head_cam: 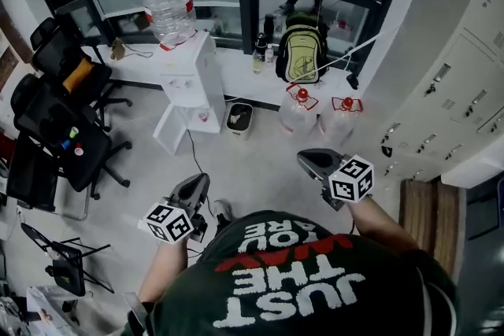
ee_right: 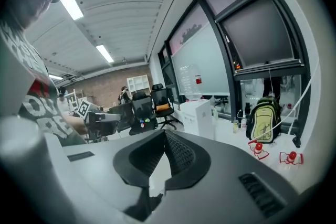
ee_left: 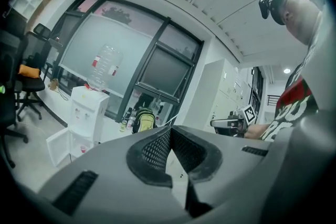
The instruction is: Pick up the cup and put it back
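Left gripper [head_cam: 198, 183], lower centre-left of the head view: jaws are sitting pressed together, gripping nothing, touching nothing. Right gripper [head_cam: 309, 160], centre-right of that view: jaws are likewise meeting at the tips, carrying nothing. Small red cup [ee_left: 82, 148], lower left of the left gripper view: standing inside the open lower compartment of the white water dispenser [ee_left: 86, 107], well apart from both grippers.

Shirt [head_cam: 299, 279], head view: white and red print "JUST THE WAY YOU ARE", upside down. No other text legible.
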{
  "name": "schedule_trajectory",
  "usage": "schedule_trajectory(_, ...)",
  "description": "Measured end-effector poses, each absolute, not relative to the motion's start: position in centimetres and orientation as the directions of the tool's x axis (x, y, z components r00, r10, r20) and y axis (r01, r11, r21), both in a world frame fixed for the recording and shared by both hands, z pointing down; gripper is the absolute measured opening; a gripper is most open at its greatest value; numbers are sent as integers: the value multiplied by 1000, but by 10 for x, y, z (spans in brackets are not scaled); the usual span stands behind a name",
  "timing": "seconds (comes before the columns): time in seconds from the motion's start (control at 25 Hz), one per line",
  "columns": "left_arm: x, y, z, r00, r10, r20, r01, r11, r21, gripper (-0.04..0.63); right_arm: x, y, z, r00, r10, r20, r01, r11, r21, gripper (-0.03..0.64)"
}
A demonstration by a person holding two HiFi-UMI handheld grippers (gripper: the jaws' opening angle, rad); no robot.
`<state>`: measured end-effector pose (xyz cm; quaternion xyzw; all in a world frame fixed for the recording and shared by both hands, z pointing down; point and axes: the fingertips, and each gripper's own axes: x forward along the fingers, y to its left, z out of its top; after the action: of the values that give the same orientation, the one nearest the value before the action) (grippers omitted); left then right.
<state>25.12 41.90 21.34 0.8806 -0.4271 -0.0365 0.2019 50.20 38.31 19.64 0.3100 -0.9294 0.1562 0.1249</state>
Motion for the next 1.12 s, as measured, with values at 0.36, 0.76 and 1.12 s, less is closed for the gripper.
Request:
schedule_trajectory(0.36, 105, 278, 236, 640, -761, 108, -728, -556, 402, 7, 339, 234, 196, -791, -525, 316, -597, 775, -206, 32)
schedule_trajectory(0.76, 5, 134, 237, 661, -741, 120, -712, -568, 414, 8, 217, 98, 192, -798, -503, 332, -582, 786, -209, 32)
schedule_trajectory(1.12, 14, 44, 257, 616, -770, 164, -751, -512, 416, 6, 233, 10, 218, -818, -460, 345, -555, 787, -268, 34)
